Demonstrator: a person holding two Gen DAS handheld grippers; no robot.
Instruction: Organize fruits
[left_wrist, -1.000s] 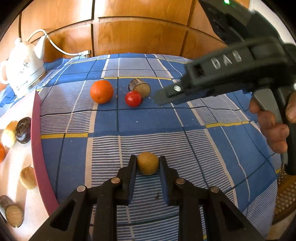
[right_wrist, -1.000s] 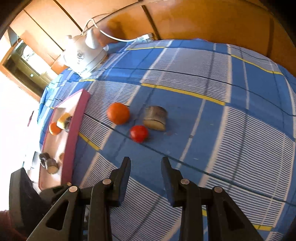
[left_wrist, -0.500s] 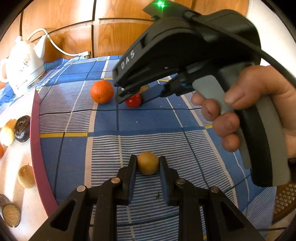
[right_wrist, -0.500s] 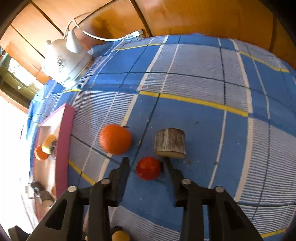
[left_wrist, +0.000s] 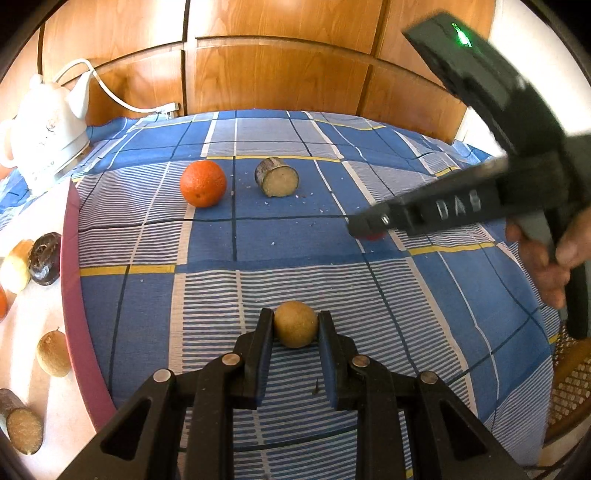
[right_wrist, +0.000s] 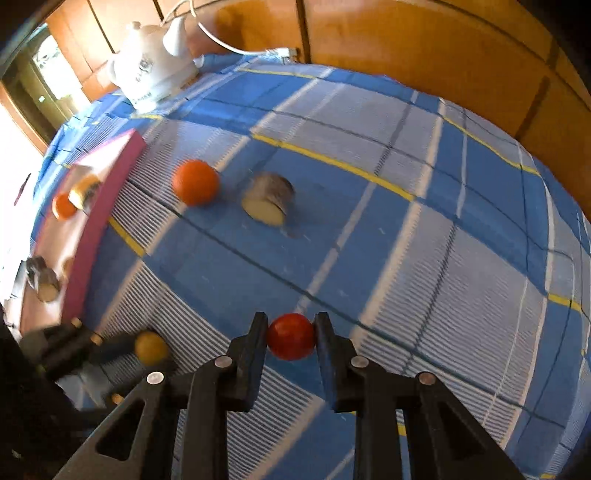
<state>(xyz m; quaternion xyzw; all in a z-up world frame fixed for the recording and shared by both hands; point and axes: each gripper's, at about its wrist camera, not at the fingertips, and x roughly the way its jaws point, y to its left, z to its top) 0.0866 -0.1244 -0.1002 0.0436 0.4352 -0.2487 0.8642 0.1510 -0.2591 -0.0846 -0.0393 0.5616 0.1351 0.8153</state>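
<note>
Left gripper is pitched down toward the counter, fingers clamped on a small tan round fruit. Right gripper is angled steeply down, fingers pressed on both sides of a red tomato. In the left wrist view, the right gripper's handle is gripped by a hand, blurred.
</note>
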